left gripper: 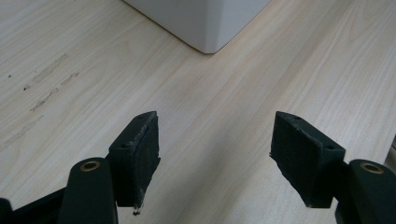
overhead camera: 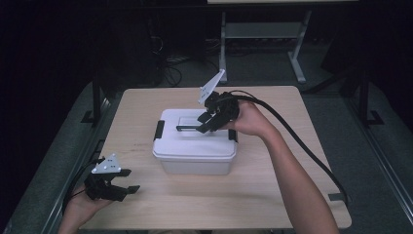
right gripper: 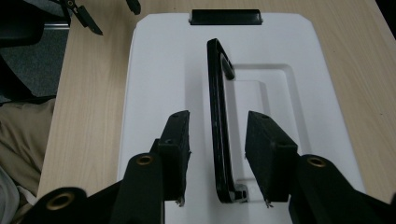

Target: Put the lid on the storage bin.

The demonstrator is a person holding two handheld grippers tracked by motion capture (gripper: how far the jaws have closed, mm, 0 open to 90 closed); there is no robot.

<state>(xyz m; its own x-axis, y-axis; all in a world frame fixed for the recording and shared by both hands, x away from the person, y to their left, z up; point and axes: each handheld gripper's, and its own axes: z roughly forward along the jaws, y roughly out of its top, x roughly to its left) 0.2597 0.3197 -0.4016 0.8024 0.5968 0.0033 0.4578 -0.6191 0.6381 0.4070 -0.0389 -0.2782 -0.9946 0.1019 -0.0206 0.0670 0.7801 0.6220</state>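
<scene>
Right gripper point(right gripper: 217, 156) jaws apart, straddling box handle point(right gripper: 218, 121) | left gripper point(left gripper: 215, 161) jaws apart above table point(left gripper: 70, 70)

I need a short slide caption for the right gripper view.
Open right gripper straddles the raised black handle of a white box.

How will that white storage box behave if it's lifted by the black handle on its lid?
The handle looks like rigid plastic, so it probably won't flex. It stands raised between the right gripper fingers, so the white box may swing. Black side latches look shut, so the lid likely stays on.

One white box point(overhead camera: 195, 146), one black handle point(right gripper: 219, 130), two latches, one table point(overhead camera: 272, 195).
</scene>
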